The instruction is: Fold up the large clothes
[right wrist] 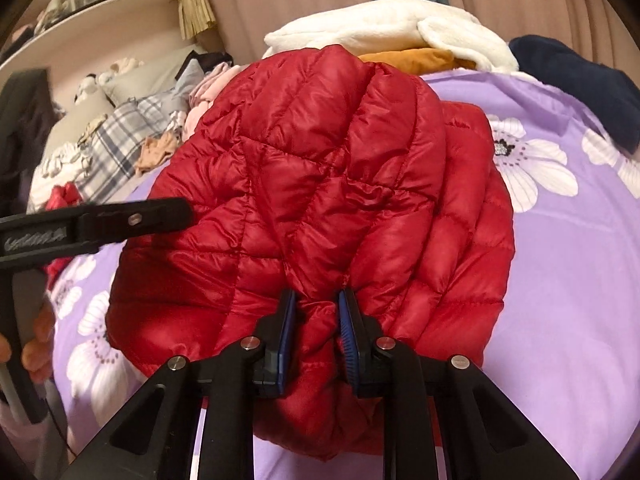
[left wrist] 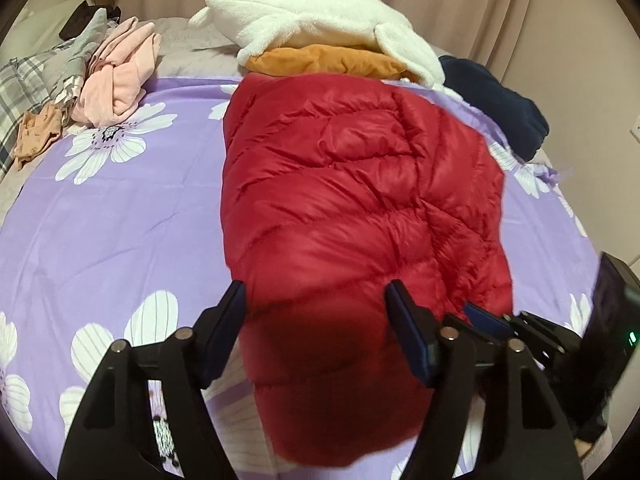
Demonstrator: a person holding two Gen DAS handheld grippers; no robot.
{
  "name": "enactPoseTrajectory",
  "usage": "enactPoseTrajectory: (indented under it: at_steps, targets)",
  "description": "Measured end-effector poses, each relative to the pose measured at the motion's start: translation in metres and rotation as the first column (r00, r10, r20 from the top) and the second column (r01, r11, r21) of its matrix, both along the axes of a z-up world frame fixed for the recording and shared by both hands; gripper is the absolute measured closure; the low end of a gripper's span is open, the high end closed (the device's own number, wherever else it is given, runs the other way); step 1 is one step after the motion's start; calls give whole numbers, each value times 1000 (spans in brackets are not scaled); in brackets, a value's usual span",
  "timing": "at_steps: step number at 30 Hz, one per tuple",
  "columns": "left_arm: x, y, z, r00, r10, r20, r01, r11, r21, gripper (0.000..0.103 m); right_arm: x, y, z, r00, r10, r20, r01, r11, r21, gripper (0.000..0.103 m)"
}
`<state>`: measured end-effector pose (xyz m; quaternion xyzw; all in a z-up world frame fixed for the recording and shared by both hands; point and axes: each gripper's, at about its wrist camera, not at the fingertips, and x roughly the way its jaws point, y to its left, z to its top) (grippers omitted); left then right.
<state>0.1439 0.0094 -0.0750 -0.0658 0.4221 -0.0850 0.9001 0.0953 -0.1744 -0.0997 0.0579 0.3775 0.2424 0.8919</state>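
Red jacket (right wrist: 320,184) on floral bedsheet (right wrist: 560,280)

I find no legible text, label, brand or number in either view. The left gripper (right wrist: 120,220) carries embossed lettering on its finger, too blurred for me to read.

Hidden and cut-off parts around the red down jacket (right wrist: 320,184)

The jacket's near hem ran under the right claw (right wrist: 316,332), whose blue pads (right wrist: 347,332) covered the pinched fold. In the left wrist view the left claw (left wrist: 316,336) stood over a blurred, shadowed stretch of red fabric. The orange garment (left wrist: 332,60) lay mostly buried under the white fleece (left wrist: 320,16). The navy garment (right wrist: 580,80) was cut by the picture's edge. Shelf items were too small to identify.
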Motion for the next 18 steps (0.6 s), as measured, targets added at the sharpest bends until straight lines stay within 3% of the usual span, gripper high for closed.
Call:
enactPoseTrajectory:
  at_steps: [3,6,8,11,18]
  targets:
    - [-13,1,-2,1000,-15,-8,15,1000,-27,41,-1,1,5,1000,1,-4,-1,1000,-1,81]
    - [-17,-8,-11,999,-41,-17,42,999,29,41,-2,-3,18,1000,2,-10,-2,1000,20,81]
    - [-15,-11,-15,999,-45,-24,46,997,54,41,-4,-11,31,1000,-5,20,3,997,71,81]
    - [-13,-9,-17,999,-41,-27,42,999,31,41,1,-23,53,996,-55,70,43,986,162,81]
    - [-16,-11,-18,999,-48,-21,49,998,40,41,46,-2,64,993,-81,85,70,989,129,81]
